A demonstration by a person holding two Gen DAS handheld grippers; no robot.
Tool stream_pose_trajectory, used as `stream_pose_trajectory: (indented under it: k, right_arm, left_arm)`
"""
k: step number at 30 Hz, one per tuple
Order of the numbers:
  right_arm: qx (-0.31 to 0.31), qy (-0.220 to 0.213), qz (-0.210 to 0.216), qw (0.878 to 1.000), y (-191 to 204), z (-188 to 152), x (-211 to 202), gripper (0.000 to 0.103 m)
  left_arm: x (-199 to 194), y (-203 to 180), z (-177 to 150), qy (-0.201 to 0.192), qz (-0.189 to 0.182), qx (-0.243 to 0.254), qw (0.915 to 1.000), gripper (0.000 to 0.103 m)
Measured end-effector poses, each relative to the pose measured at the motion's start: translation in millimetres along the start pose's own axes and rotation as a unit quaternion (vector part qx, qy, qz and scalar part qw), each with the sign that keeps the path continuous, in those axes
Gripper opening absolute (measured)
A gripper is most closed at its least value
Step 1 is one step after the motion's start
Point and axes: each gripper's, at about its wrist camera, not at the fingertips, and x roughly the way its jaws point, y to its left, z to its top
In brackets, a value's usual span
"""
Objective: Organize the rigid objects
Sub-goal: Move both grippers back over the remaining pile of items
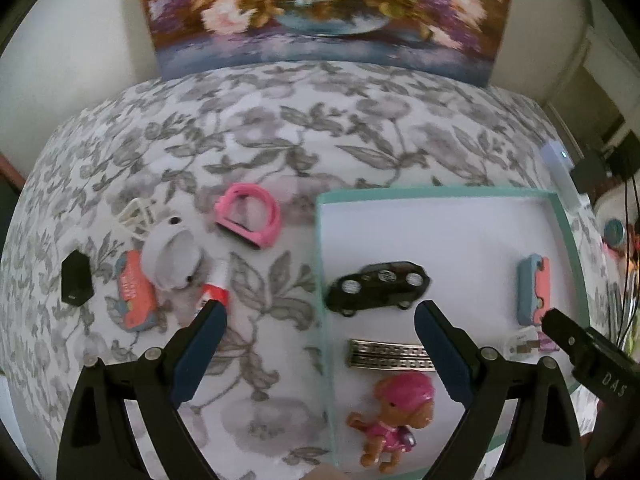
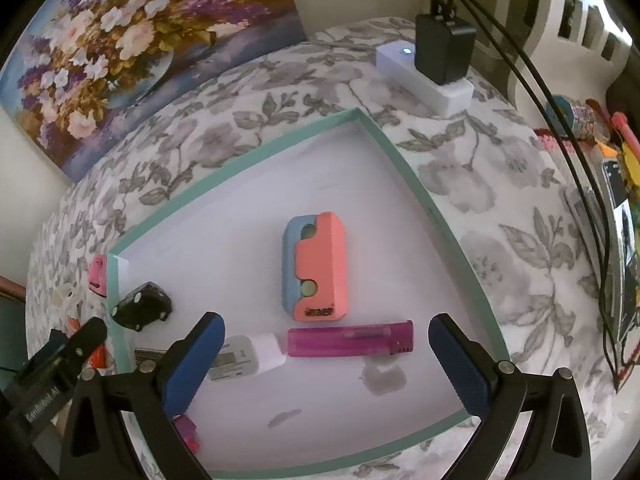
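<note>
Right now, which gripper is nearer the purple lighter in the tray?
Right. The right gripper hangs open directly over the purple lighter, which lies between its fingers. The left gripper is open over the tray's opposite edge, by the black toy car.

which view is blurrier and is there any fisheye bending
Left wrist view: softer, the painting and pink band smeared. Right wrist view: crisper, the purple lighter sharp-edged. Both bend heavily: the teal box rim bows and corners go black.
</note>
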Motion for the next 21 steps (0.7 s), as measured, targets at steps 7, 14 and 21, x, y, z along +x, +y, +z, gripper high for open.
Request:
stream_pose_trajectory:
  k: [7,14,21]
  right_arm:
    - [-0.038,-0.015,0.000,0.999,29.9,-4.6,-7.9,0.103]
    - [-0.088,-0.036,0.032,0.995,75.4,-14.2,-18.2,0.103]
    - [-0.130,-0.031,0.067,0.989,122.2,-28.3,-15.9,0.103]
  left_arm:
    - [-5.1,35.7,3.9,0.005,0.017,-0.038,0.9991,0.095]
    - [-15.8,84.2,7.1,-0.002,0.043,-0.072,0.9965,0.095]
    - [-28.1,149.8,3.7,-0.012,0.073,-0.124,0.9895,0.095]
